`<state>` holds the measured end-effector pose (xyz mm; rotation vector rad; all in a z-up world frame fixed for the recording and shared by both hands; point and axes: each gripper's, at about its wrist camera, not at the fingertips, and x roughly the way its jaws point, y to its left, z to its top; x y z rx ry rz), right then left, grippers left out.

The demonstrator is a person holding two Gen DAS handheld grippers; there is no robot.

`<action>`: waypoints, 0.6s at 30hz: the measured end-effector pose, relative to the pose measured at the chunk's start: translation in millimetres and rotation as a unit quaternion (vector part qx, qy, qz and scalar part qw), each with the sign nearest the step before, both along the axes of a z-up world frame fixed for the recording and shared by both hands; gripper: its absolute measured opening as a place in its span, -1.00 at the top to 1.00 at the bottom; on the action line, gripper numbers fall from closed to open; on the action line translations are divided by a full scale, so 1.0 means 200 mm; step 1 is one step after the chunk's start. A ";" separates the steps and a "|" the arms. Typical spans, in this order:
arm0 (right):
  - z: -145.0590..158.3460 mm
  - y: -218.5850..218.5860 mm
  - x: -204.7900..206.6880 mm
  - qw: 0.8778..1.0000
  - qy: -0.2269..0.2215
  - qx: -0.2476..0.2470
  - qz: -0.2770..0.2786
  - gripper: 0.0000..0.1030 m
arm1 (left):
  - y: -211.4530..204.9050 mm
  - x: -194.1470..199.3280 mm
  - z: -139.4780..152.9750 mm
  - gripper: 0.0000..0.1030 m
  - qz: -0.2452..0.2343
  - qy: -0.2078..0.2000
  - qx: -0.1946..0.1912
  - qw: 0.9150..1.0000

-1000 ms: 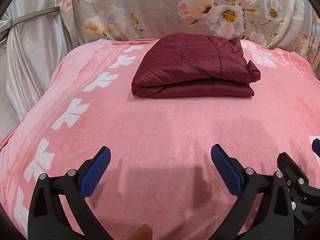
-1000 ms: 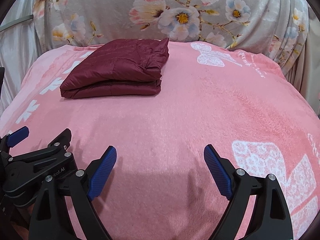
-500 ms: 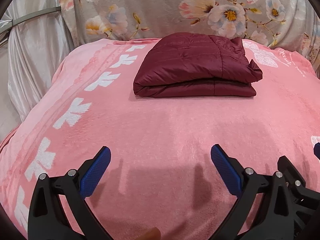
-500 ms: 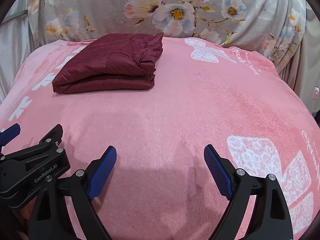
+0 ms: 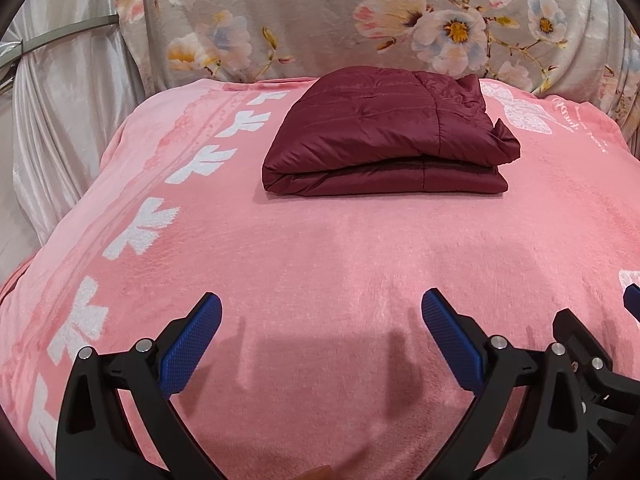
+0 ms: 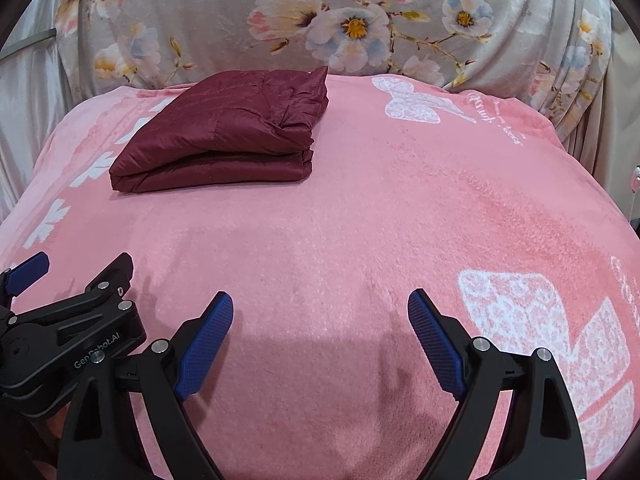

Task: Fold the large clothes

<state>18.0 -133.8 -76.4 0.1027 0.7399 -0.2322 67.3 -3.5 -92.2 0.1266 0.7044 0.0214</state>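
Two tongs hover side by side over the near part of the pink blanket (image 5: 320, 264), and both stand wide open with nothing between the blue pads: the left gripper (image 5: 320, 332) and, just to its right, the right gripper (image 6: 320, 332). Well ahead of both, toward the far edge of the bed and apart from either tool, lies the maroon quilted jacket (image 5: 384, 136), folded into a squat stack of layers; it sits straight ahead of the left tongs and ahead and to the left of the right ones. By the look of its puffy, shiny shell it should be light and soft but springy and rather slick, so thin pinches would likely slide off and the layers may puff back open. A safer hold would be deep on the thick folded edge facing the tongs, one tool near each near corner, biting through all layers at once. On the stack's right side the cloth bunches in loose wrinkles; whether that is a sleeve or a hood I cannot tell from here.
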 end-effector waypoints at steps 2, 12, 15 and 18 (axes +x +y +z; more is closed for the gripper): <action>0.00 0.00 0.00 1.000 -0.001 0.000 0.000 -0.68 | 0.00 0.00 0.00 -0.90 0.000 -0.001 0.000 1.000; 0.01 0.00 -0.01 1.000 -0.010 -0.002 0.001 -0.69 | 0.00 0.00 0.01 -0.90 -0.001 -0.002 -0.003 1.000; 0.02 0.00 -0.01 1.000 -0.013 -0.002 0.002 -0.69 | 0.00 -0.01 0.02 -0.90 -0.002 -0.003 -0.006 1.000; 0.02 0.00 -0.02 1.000 -0.015 -0.002 0.002 -0.69 | 0.00 -0.01 0.02 -0.89 -0.004 -0.003 -0.011 1.000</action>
